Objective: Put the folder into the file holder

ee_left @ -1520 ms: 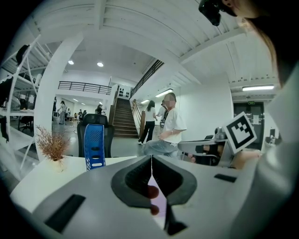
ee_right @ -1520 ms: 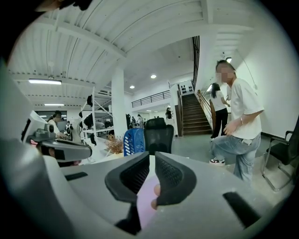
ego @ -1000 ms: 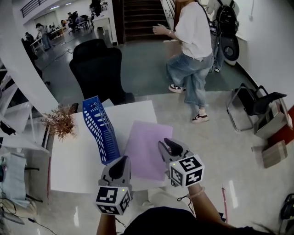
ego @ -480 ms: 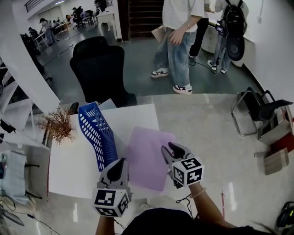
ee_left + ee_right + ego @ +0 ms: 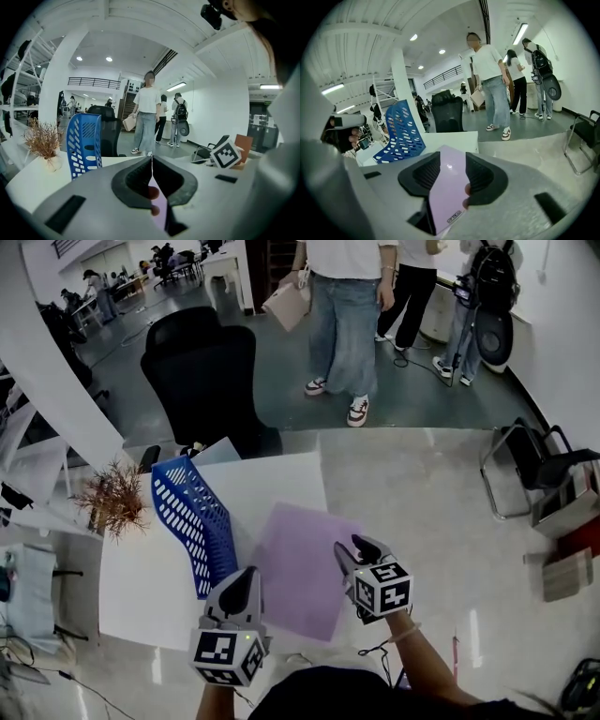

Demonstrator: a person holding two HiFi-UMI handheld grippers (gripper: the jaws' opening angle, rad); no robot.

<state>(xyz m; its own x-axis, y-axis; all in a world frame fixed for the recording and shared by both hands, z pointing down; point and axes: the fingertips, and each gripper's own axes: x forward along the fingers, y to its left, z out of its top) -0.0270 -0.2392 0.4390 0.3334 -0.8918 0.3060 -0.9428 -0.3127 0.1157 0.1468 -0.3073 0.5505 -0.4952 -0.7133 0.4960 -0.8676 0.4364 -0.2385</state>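
- Lower centre of the head view: the thin lilac plastic folder (image 5: 300,568) lies flat on the white bench (image 5: 141,587). It is not yet in the blue perforated plastic file holder (image 5: 192,521), which stands just to its left.
- My right claw (image 5: 359,547) sits at the folder's lower right edge. Its jaws have just been opening and now stand released, with the folder's end showing in the gap between them. I judge that the pads no longer pinch it.
- My left claw (image 5: 246,576), lower left of the frame, is clenched tip to tip with nothing gripped that I can make out. It points at the folder's left edge, beside the holder's foot.
- Risk one: the folder's right side appears to overhang the bench edge. With no grip on it, a nudge from either claw could slide the slick sheet off onto the floor.
- Risk two: the folder looks thin and floppy. If I lift it by one edge it may sag, catch on the holder's rim and miss the slot.
- Risk three: the holder looks light. A folder pushed in at an angle could shove or tip it toward the dried brown plant (image 5: 114,495) at the frame's left.
- The people standing (image 5: 342,296) at the top of the frame are well apart from the bench.
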